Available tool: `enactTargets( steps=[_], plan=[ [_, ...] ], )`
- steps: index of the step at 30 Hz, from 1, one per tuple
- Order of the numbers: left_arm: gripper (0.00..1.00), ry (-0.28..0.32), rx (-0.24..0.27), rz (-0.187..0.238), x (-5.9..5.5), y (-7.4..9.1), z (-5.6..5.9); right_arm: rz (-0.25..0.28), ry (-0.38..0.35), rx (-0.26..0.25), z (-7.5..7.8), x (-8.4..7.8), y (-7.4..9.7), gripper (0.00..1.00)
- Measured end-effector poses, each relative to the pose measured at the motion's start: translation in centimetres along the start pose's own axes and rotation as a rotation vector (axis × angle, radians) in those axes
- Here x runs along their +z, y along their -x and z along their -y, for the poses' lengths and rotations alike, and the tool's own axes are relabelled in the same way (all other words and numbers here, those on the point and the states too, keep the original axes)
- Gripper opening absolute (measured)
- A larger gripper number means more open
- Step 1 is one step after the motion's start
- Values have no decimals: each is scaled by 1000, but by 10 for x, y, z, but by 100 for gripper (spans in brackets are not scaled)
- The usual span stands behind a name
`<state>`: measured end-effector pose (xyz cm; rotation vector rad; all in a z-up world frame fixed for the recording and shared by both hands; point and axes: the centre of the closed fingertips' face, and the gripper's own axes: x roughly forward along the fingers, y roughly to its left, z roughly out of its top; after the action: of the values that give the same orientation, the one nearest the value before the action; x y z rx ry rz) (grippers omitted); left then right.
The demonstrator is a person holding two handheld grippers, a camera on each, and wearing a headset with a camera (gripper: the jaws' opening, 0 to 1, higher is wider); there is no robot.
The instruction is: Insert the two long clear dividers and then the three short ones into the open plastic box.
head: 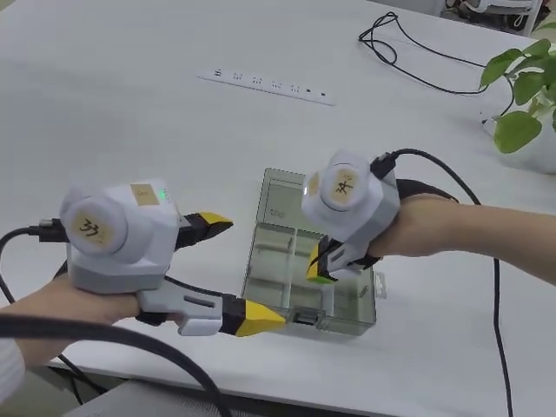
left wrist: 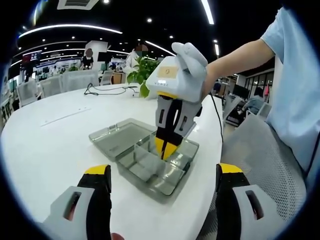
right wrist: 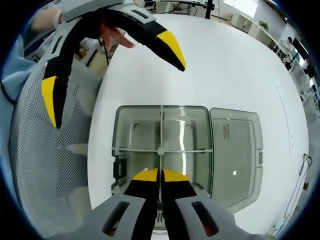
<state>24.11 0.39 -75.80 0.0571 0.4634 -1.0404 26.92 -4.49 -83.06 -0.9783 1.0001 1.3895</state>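
The open box (head: pixel 257 265) sits near the front edge of the desk (head: pixel 130 113), its lid (head: pixel 287 195) lying flat on the far side. The right tongs (head: pixel 317 271) are clenched on a clear divider (right wrist: pixel 161 127) that stands inside the box and crosses a second divider (right wrist: pixel 135 150). The left tongs (head: pixel 250 271) hang released beside the box at the front edge.

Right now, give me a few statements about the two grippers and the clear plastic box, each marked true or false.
1. The clear rectangular plastic box has its lid shut. False: the lid lies open, flat on the table behind the box.
2. The left gripper is wide open and empty. True.
3. The right gripper is open above bare table. False: it is shut on a thin clear plastic divider standing in the box.
4. A second divider crosses that one inside the box. True.
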Motion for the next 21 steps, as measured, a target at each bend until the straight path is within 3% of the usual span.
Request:
enactTargets(
  steps=[15, 21],
  plan=[
    [87, -14, -11, -1, 1, -1, 2, 3, -11, 14, 0, -2, 2, 2],
    [87, -15, -9, -5, 2, 0, 2, 2, 23, 20, -1, -6, 1, 4]
  ],
)
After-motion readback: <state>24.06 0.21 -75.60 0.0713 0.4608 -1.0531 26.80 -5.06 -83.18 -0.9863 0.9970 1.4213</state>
